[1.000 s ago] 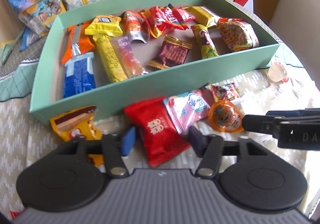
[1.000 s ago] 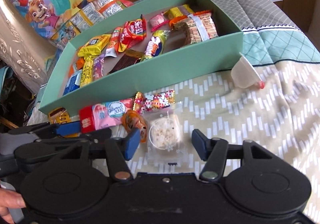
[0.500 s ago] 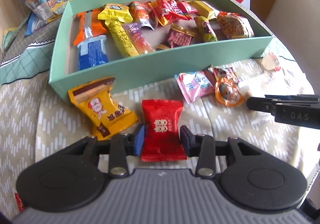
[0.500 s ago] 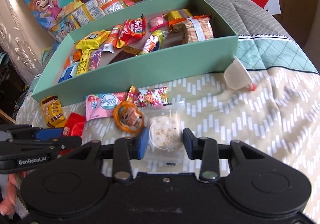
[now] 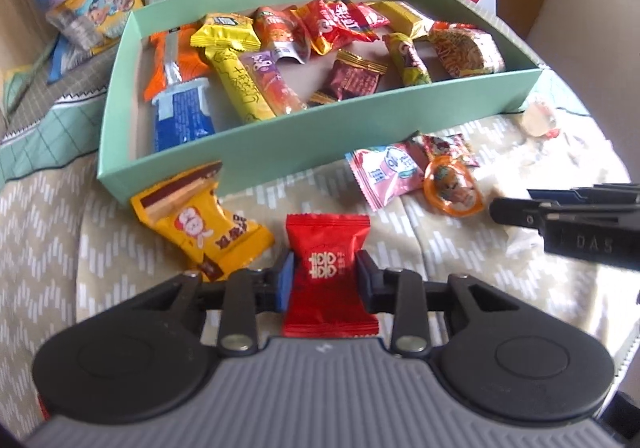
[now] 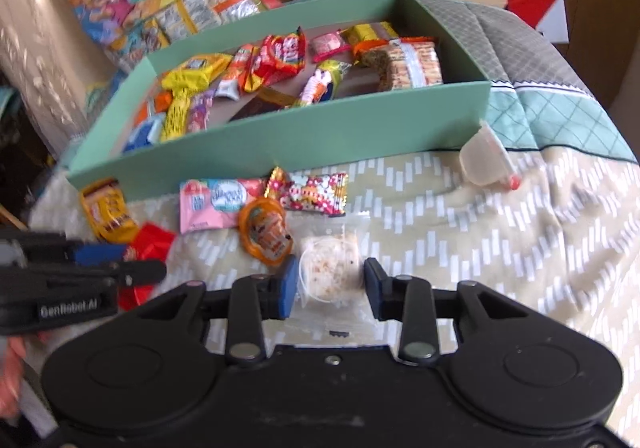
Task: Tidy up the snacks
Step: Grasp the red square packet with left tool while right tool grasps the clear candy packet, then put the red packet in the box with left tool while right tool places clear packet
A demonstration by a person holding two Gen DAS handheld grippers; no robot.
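Both of your grippers have just been closing, each around its own snack. Your left gripper (image 5: 324,276) now has its jaws pressed against the sides of the red packet (image 5: 328,272), which a second ago lay loose and askew between wide-open jaws; it now sits square and pinched at its waist. Your right gripper (image 6: 331,286) has drawn its jaws in on the clear-wrapped pale round snack (image 6: 330,274); the blue pad touches the wrapper on one side, and on the other the dark pad sits at its edge, so I judge it gripped, though the clear film makes that contact hard to confirm.

That means two pickups are secured at once, and I judge the next step is to carry both over the near wall of the green box (image 5: 320,131), which already holds a good many snacks. Still out on the patterned bedspread (image 6: 480,248) are the yellow packet (image 5: 200,224), the pink packet (image 5: 384,171), the orange round snack (image 5: 452,187) and a clear jelly cup (image 6: 484,159).

The red packet carries a white double-happiness character. "GenRobot.AI" reads on the left gripper in the right wrist view, "DAS" on the right gripper in the other. Print on the remaining wrappers is too blurred to read.
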